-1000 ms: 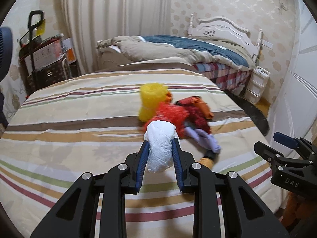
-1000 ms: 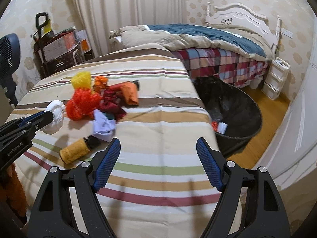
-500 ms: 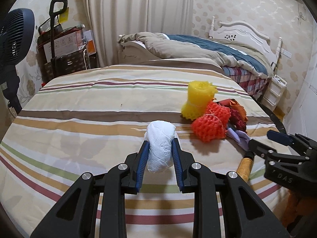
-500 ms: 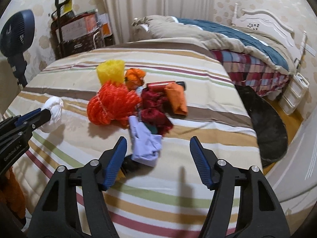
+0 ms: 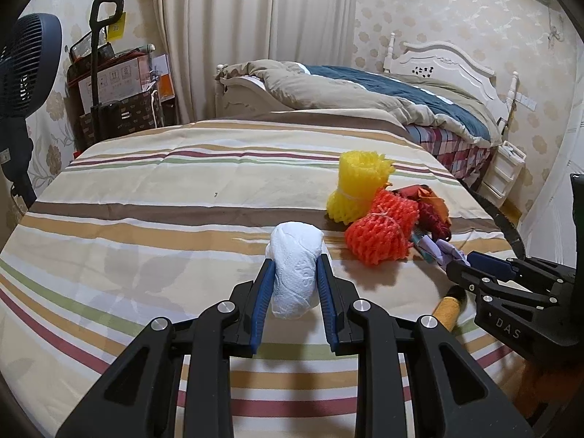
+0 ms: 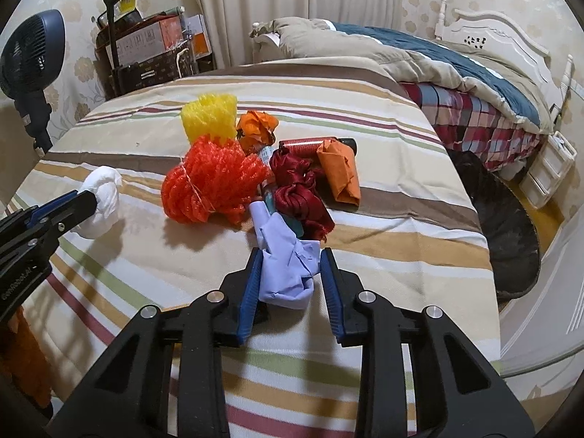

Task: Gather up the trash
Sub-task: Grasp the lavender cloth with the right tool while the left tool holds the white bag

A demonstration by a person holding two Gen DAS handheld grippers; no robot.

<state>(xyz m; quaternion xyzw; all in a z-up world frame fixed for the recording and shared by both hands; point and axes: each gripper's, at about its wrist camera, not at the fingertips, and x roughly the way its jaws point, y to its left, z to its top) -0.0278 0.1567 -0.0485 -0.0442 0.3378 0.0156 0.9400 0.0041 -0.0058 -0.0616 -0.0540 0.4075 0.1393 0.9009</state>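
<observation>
Both grippers on trash over striped bedspread (image 5: 146,219).
Left gripper (image 5: 295,277) pinches white tissue wad (image 5: 295,273); right gripper (image 6: 292,277) jaws closing around lavender crumpled paper (image 6: 284,270), at near edge of trash pile (image 6: 255,175) mid-bed.

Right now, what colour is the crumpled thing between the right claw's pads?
Pale lilac, a crumpled wrapper; the right wrist view shows it best.
</observation>
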